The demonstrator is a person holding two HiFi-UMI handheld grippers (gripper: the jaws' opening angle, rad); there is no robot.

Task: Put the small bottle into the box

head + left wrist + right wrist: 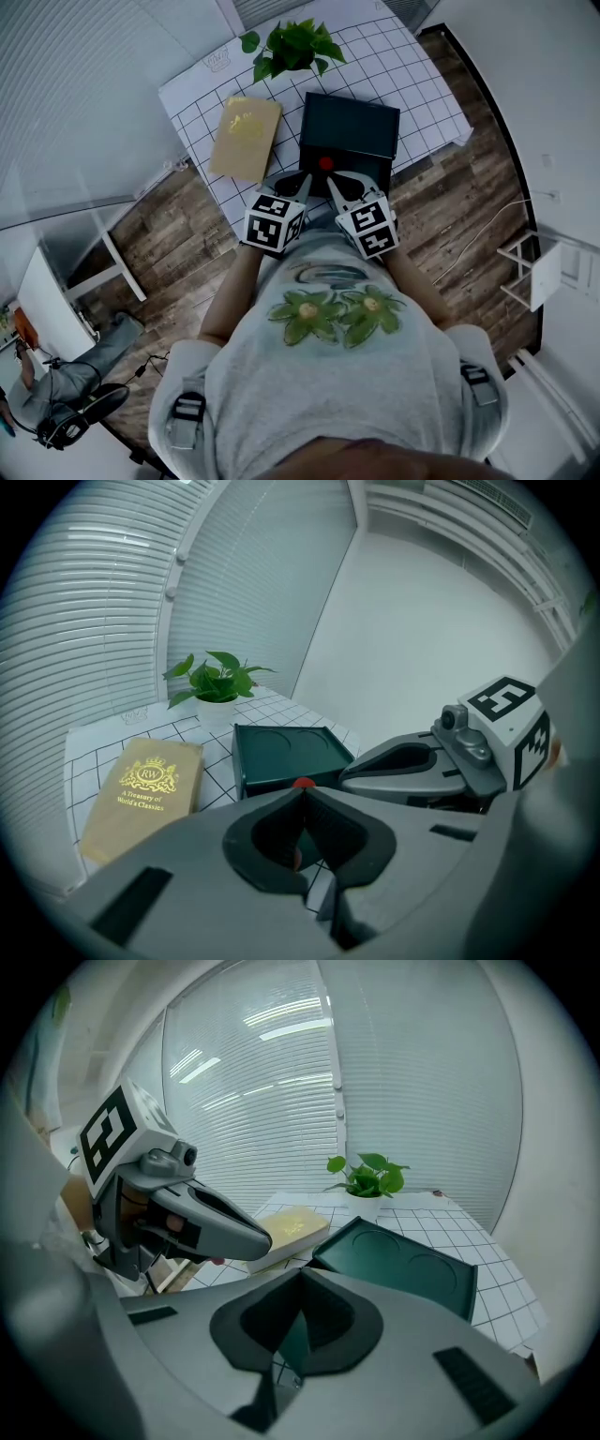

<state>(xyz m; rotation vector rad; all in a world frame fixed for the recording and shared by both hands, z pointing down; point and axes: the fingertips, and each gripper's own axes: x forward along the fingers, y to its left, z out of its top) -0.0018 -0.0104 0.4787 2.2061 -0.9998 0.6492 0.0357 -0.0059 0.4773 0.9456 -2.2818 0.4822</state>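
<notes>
Your left gripper (pixel 302 801) shows its jaws together, and the red cap of the small bottle (pixel 325 163) peeks just past their tips, right at the near wall of the box (pixel 352 127); whether they pinch it or it stands free I can't tell; your right gripper (pixel 300 1277) has its jaws pressed together on nothing; that bottle looks tiny, light and stiff, likely slick and quick to topple, so take it round the body below the cap; the box sits open on the table (pixel 412 84), its two round recesses both bare.
</notes>
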